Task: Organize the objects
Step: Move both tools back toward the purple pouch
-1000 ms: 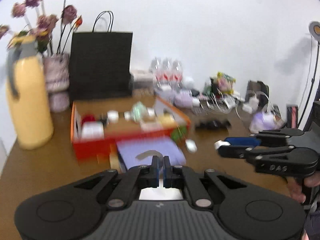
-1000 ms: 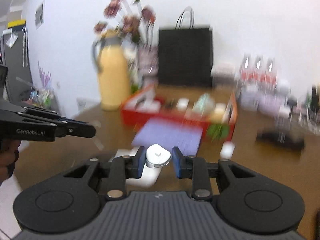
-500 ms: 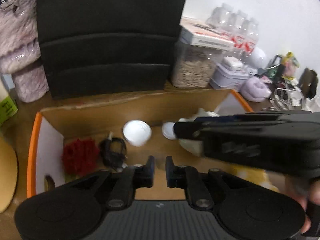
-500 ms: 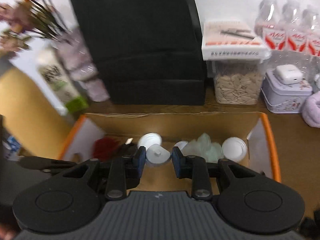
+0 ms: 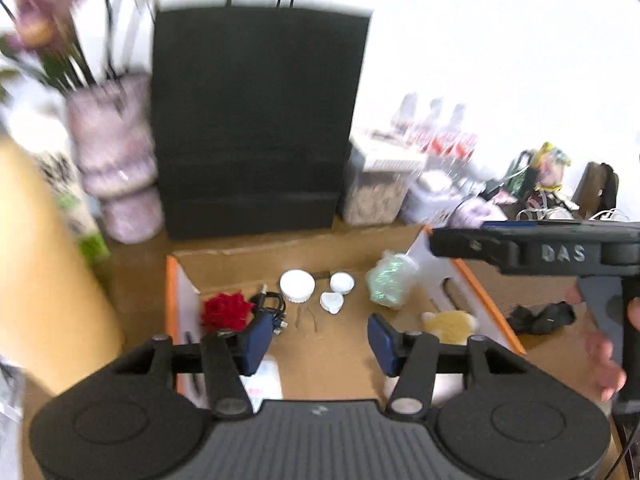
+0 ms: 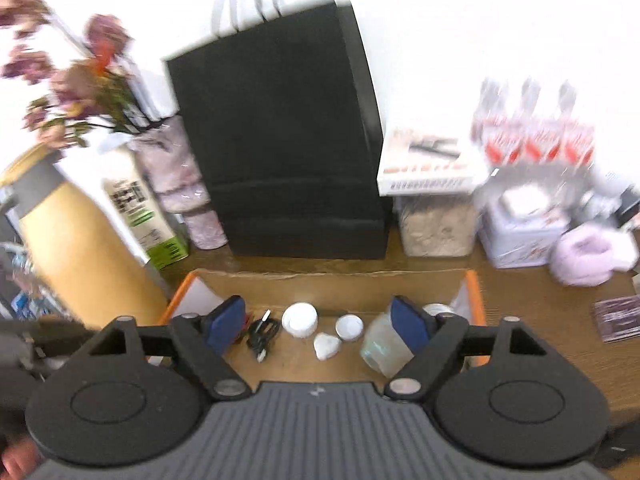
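An orange-rimmed cardboard box (image 5: 171, 292) (image 6: 474, 292) lies below both grippers. Inside it are a red fuzzy piece (image 5: 224, 312), a black cable (image 6: 262, 332), two round white lids (image 6: 299, 320), a green translucent bag (image 5: 390, 282) and a yellow lump (image 5: 450, 326). A small white cap (image 6: 326, 346) (image 5: 332, 302) lies loose on the box floor. My right gripper (image 6: 318, 324) hangs over it with its jaws opening and nothing between them. The jaws of my left gripper (image 5: 320, 340) are opening too, empty. The right gripper (image 5: 460, 242) shows side-on at the box's right.
Behind the box stand a black paper bag (image 6: 288, 140), a yellow jug (image 6: 80, 248), a vase of flowers (image 5: 116, 168), a carton (image 6: 144, 220) and a clear jar (image 6: 436, 228). Bottles (image 6: 532, 136), a tin (image 6: 520, 228) and a lilac item (image 6: 584, 256) crowd the right.
Both grippers moved forward over the box, then drew back a little. The right gripper opened and let go of the white cap, which now lies in the box. The left gripper opened too.
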